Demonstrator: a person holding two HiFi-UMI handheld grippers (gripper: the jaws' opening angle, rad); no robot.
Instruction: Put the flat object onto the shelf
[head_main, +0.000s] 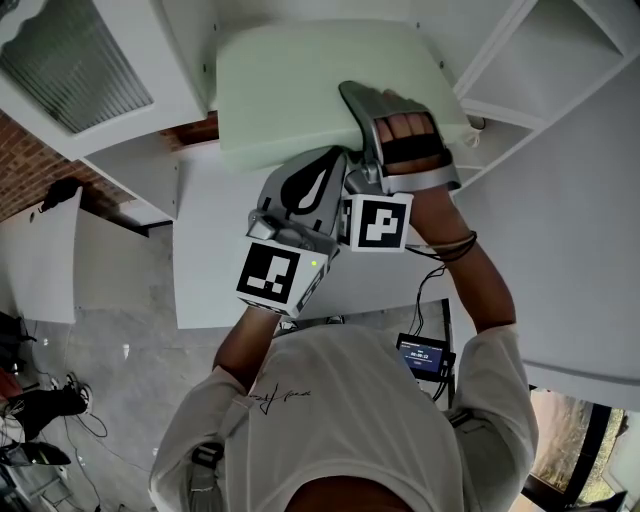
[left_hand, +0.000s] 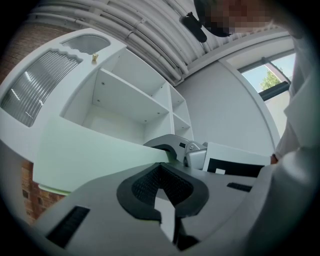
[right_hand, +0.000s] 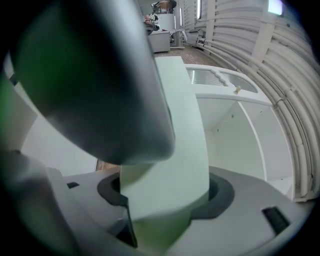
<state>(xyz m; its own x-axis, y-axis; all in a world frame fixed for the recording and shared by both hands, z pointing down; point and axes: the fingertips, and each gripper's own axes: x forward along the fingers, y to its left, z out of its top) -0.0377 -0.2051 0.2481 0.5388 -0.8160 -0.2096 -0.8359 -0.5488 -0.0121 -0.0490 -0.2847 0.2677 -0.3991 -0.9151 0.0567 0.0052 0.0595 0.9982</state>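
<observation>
The right gripper (head_main: 358, 115) is clamped on the near edge of the pale green board (head_main: 310, 85), holding it up against the white shelf unit (head_main: 560, 60). The left gripper (head_main: 325, 170) is closed with nothing between its jaws, its tip under the same edge of the board.

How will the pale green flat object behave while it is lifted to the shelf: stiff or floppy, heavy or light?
Probably stiff: the flat object looks straight, without sag, though the right gripper clamps only its near edge. Likely light for its size, since it juts far beyond that grip. Its thick rounded edge suggests foam, so jaws may dent it.
</observation>
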